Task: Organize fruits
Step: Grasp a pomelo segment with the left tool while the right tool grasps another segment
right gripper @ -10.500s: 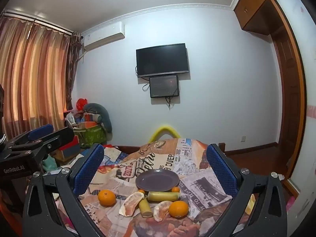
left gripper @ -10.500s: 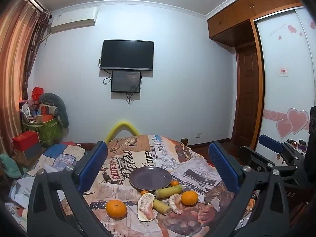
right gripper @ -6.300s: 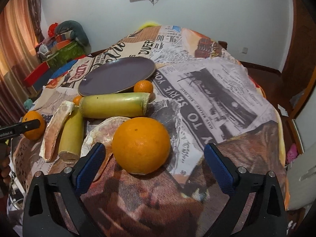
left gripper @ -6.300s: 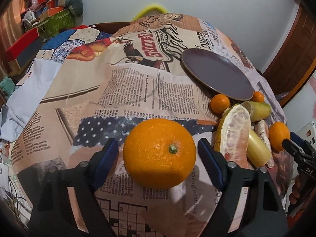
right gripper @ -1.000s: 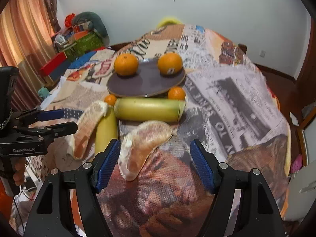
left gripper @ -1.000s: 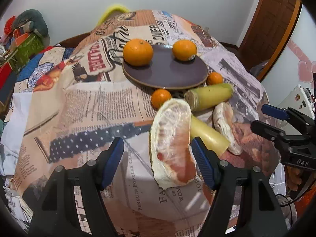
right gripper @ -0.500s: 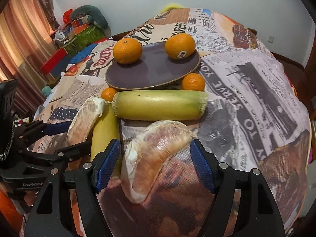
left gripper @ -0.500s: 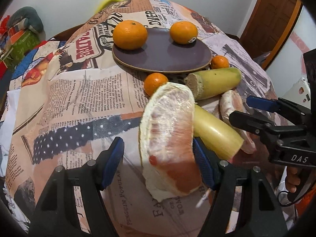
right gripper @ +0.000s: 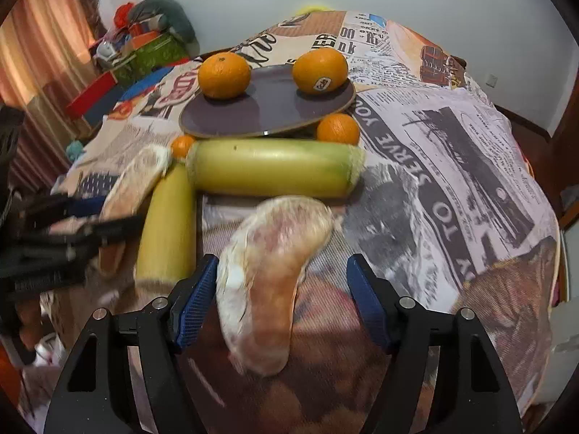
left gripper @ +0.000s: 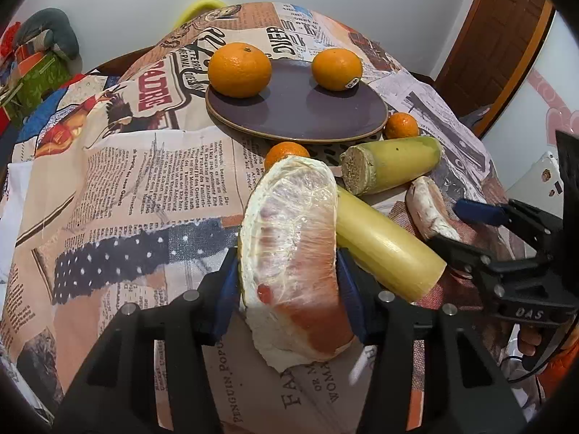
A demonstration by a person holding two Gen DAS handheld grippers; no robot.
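Newsprint-patterned cloth (left gripper: 137, 181) covers the worktop; all fruit lies on it. Purple plate (left gripper: 296, 108) sits at the far side with two large oranges (left gripper: 239, 69) on it, apart from each other. Two yellow-green cane sticks (right gripper: 271, 168) lie just in front of the plate, one across, one lengthwise, with two small tangerines (right gripper: 338, 128) at the plate's near edge.

Left hand-held gripper (left gripper: 289, 289): jaws have just been closing, pads now pressing both flanks of the left pomelo wedge (left gripper: 289, 246), which rests against the lengthwise stick.

Right hand-held gripper (right gripper: 282, 303): jaws straddle the right pomelo wedge (right gripper: 267, 267); left pad at its edge, right pad clear of it, so not yet gripping.

Judgement: step in hand is gripping both wedges for the plate. Squeeze lightly, as the flesh looks soft. Centre the right gripper on its wedge before closing. Lift straight up to avoid rolling the sticks.
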